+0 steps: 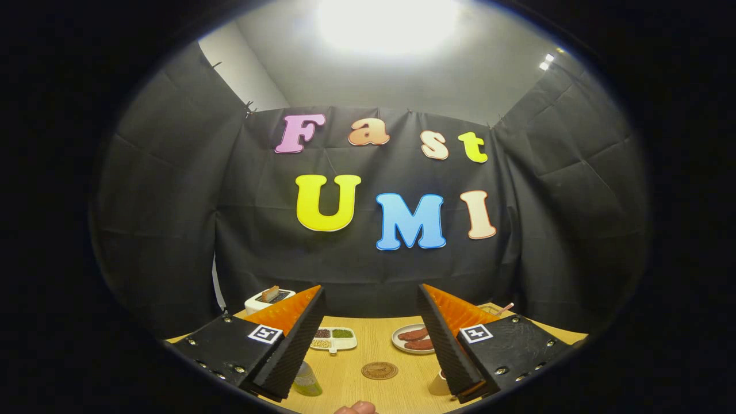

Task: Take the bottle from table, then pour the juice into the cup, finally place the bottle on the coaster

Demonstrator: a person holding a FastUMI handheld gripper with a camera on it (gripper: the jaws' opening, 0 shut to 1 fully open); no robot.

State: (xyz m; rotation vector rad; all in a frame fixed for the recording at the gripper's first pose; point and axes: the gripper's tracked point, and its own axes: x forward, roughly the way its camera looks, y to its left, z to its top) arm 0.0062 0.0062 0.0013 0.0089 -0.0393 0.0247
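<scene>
- Currently the tongs (pixel 371 339) gape wide, empty, above the light wooden worktop (pixel 397 391).
- Green-filled clear plastic bottle (pixel 306 380) stands beside the left finger; drop lower, centre it between both fingers.
- Round brown coaster (pixel 379 370) lies ahead; pale cup (pixel 438 384) by the right finger.

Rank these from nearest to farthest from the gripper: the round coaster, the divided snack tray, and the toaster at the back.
The gripper is open, its fingers holding nothing.
1. Coaster: on the table between the fingers, nearest.
2. Divided snack tray: beyond the coaster, toward the left finger.
3. Toaster: farthest, at the table's back left by the wall.
</scene>
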